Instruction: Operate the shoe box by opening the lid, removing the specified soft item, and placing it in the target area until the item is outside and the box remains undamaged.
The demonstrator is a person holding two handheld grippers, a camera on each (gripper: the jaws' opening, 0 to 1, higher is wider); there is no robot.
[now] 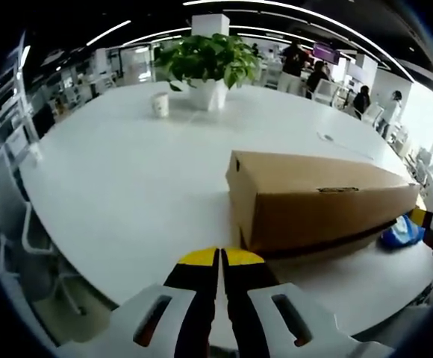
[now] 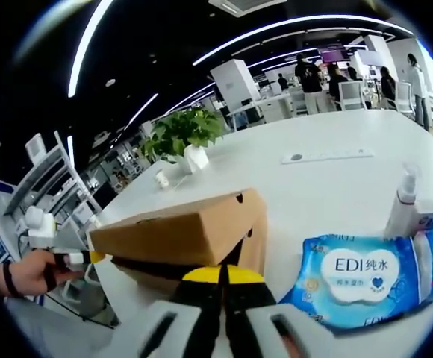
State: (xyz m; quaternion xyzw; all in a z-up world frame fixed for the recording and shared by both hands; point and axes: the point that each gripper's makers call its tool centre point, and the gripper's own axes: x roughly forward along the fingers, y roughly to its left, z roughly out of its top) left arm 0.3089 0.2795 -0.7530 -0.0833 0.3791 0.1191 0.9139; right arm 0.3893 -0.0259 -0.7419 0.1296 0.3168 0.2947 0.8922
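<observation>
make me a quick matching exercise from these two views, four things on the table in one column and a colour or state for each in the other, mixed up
Things:
1. shoe box
2. wipes pack
3. potted plant
4. paper cup

Colour or state:
A. green leaves in a white pot
B. brown cardboard, lid raised slightly
C. small and white, beside the plant
D. blue wrapper with a white label

Pairs: 1-B, 2-D, 3-A, 4-C
</observation>
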